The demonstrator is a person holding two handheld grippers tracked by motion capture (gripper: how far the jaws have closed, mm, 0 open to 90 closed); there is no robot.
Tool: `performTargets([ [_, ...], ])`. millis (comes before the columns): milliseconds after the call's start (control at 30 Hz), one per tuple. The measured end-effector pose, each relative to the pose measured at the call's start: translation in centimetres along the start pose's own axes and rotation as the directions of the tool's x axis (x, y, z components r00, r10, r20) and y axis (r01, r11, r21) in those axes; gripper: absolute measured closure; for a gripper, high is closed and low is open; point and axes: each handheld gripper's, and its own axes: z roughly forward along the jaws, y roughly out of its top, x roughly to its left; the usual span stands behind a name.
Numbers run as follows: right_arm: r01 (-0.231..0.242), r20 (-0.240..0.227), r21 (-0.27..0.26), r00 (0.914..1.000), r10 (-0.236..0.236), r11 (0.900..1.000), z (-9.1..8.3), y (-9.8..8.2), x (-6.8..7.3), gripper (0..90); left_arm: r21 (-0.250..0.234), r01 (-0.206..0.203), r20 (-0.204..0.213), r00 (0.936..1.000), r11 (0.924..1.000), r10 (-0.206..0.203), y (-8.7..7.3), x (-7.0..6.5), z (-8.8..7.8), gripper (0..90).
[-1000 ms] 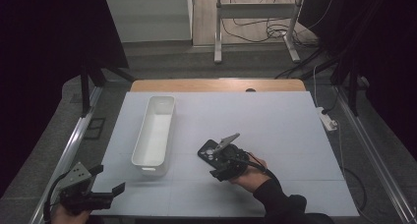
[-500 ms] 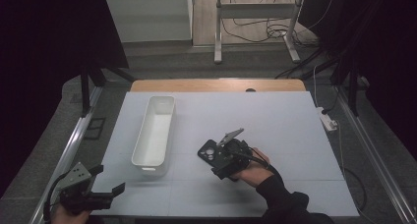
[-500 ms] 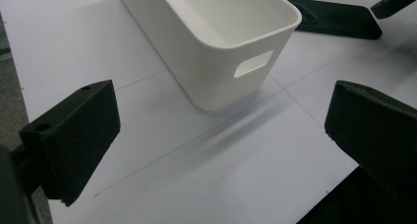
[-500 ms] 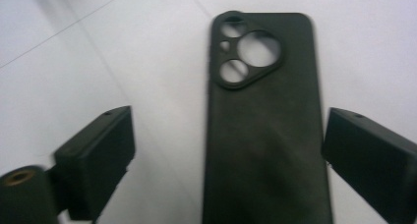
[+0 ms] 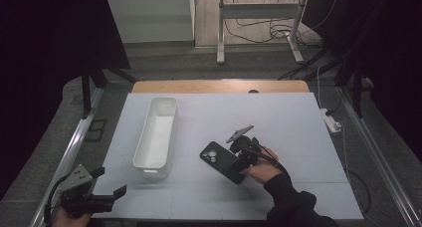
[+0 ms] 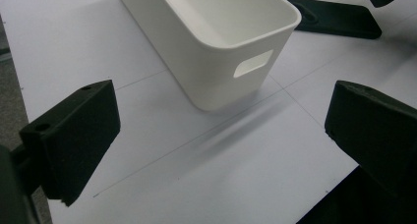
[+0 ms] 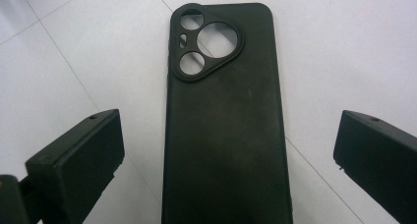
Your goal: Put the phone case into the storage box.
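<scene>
Phone case, black, lies flat on the white table, back up, its camera cutouts showing. Going left to right: the left gripper hovers at the table's near-left corner, jaws wide apart and holding nothing, pointed toward the white bin and its end handle slot. Right of the bin, near mid-table, lies the case. The right gripper straddles it, jaws spread wide on either side of it, not touching.

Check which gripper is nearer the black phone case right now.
Right. The right gripper sits directly over the black phone case, jaws open either side. The left gripper hangs at the table's near-left corner, beyond the white bin.
</scene>
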Motion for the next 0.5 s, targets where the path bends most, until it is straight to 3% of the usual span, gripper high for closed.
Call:
performTargets([
  [500, 0.035, -0.014, 0.045, 0.9993, -0.035, 0.998, 2.3, -0.3, 0.2, 0.0, -0.001, 0.001, 0.001, 1.0000, 1.0000, -0.001, 0.0, 0.0, 0.0, 0.9],
])
